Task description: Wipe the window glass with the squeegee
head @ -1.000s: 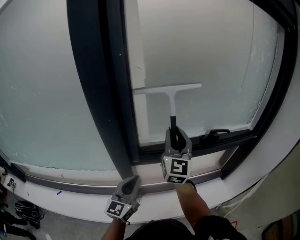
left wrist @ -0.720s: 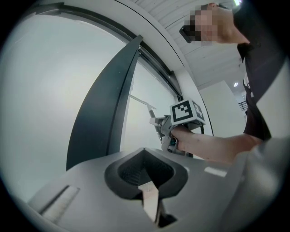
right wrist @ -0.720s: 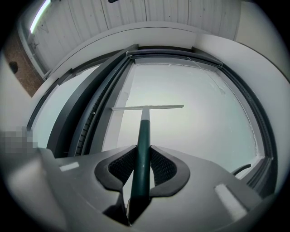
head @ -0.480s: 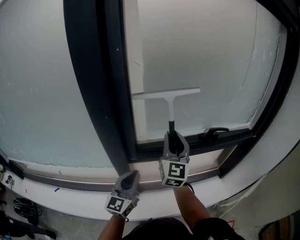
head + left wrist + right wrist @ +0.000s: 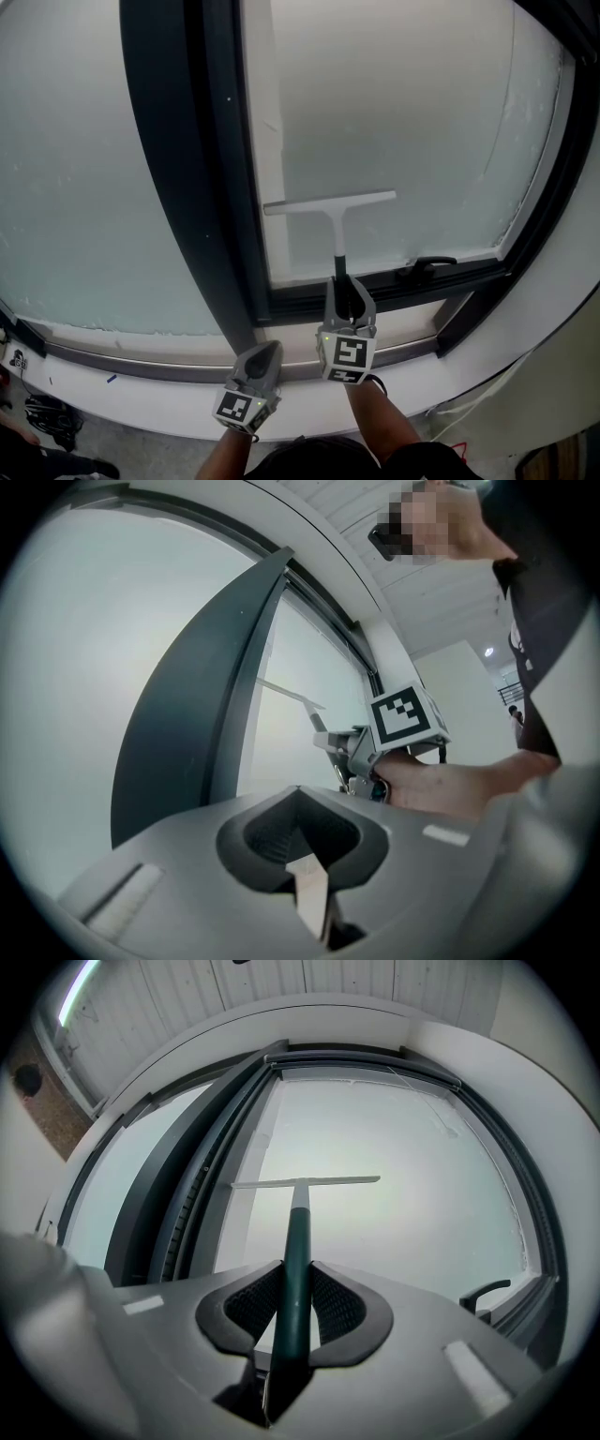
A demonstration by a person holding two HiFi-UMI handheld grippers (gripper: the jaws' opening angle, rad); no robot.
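A squeegee (image 5: 330, 204) with a white blade and a dark handle lies against the frosted window glass (image 5: 403, 122), its blade level across the lower left of the pane. My right gripper (image 5: 347, 291) is shut on the squeegee handle (image 5: 298, 1260), just above the dark bottom frame. In the right gripper view the white blade (image 5: 305, 1182) spans the glass ahead of the jaws. Lower down, my left gripper (image 5: 262, 361) hangs near the sill, shut with nothing held; in its own view the left gripper (image 5: 305, 841) shows closed jaws.
A thick dark mullion (image 5: 183, 169) separates this pane from the left pane (image 5: 75, 187). A black window handle (image 5: 424, 268) sits on the bottom frame to the right of the squeegee. A white sill (image 5: 141, 398) runs below. Cables lie on the floor (image 5: 47, 417) at the lower left.
The squeegee has slid down the glass by a small amount, with my right gripper lowering along with it. The left gripper has barely shifted.
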